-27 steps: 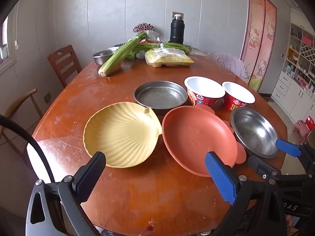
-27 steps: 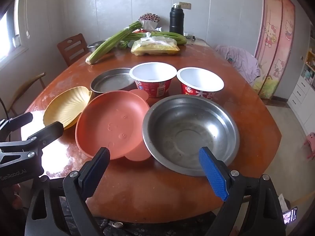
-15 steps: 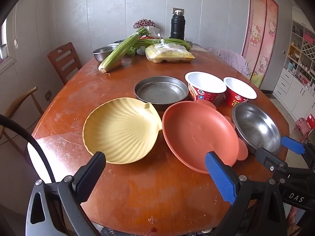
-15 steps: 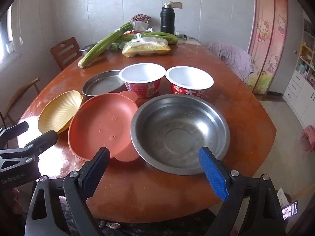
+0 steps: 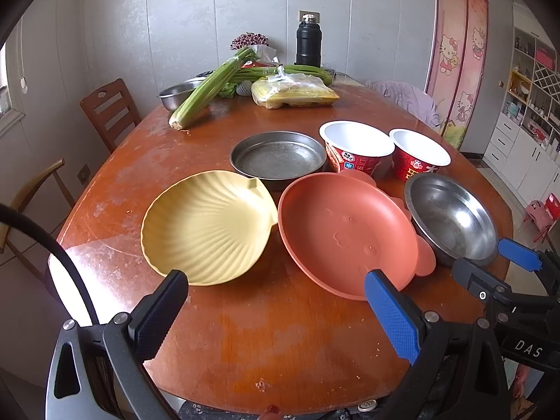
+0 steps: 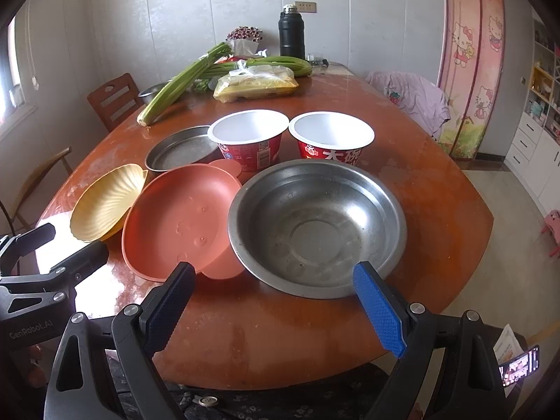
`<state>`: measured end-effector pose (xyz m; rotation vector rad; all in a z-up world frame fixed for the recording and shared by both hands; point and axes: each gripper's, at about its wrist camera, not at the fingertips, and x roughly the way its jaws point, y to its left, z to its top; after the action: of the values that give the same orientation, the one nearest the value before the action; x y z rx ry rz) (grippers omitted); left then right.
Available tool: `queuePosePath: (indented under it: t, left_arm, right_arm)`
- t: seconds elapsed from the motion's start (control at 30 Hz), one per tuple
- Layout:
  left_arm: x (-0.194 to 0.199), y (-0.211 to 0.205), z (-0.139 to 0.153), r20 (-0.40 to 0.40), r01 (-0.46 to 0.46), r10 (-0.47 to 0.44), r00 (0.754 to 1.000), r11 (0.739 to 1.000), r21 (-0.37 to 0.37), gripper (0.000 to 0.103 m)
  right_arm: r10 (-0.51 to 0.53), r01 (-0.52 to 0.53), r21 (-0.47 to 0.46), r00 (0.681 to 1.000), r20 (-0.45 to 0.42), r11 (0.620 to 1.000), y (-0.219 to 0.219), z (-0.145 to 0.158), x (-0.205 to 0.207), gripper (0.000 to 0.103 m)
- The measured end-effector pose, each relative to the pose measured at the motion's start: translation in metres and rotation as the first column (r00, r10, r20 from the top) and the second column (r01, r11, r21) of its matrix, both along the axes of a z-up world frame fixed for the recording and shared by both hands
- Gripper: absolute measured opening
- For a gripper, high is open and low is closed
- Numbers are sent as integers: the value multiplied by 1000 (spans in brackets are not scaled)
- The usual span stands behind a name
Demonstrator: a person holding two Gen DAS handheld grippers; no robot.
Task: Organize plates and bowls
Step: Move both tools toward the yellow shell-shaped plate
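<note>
Left gripper (image 5: 276, 309): jaws spread wide, nothing between them, held above the near edge of the wooden table (image 5: 245, 343). Its fingers point toward the gap between two plates. The yellow shell-shaped plate (image 5: 206, 227) lies at 11 o'clock from the gripper, and the orange plate (image 5: 344, 232) lies at 1 o'clock. The two plates sit just beside each other; whether their rims touch cannot be told.

Right gripper (image 6: 274, 309): jaws likewise wide apart and empty, held over the near table edge. The large steel bowl (image 6: 316, 225) sits directly ahead at 12 o'clock, between the lines of the two fingers. Its left rim overlaps the orange plate's lobed edge.

Remaining tableware:
- Shallow steel pan (image 5: 278, 157): behind the two plates, at 12 o'clock from the left gripper, with the orange plate's far rim close against it.
- Two red-and-white paper bowls (image 6: 290, 141): upright side by side, just behind the large steel bowl.

Far end of the table:
- Celery stalks (image 5: 213, 87), with their tops toward a small steel bowl (image 5: 175, 94).
- A clear bag of yellow food (image 5: 295, 92).
- A black flask (image 5: 308, 40), upright near the wall.

A wooden chair (image 5: 110, 112) stands at the table's left side, at 10 o'clock.
</note>
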<state>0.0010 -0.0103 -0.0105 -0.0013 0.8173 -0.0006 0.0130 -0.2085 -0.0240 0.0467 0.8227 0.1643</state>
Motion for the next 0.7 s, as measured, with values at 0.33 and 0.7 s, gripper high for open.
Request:
queuePosePath:
  t: [0.33, 0.7]
  left_arm:
    - [-3, -6, -1, -1, 12, -12, 1000, 1000, 11, 102]
    - [-3, -6, -1, -3, 10, -10, 1000, 1000, 12, 102]
  right_arm:
    - [0, 0, 6, 1000, 5, 1000, -2, 1, -2, 92]
    - [0, 0, 4, 1000, 0, 1000, -2, 1, -2, 92]
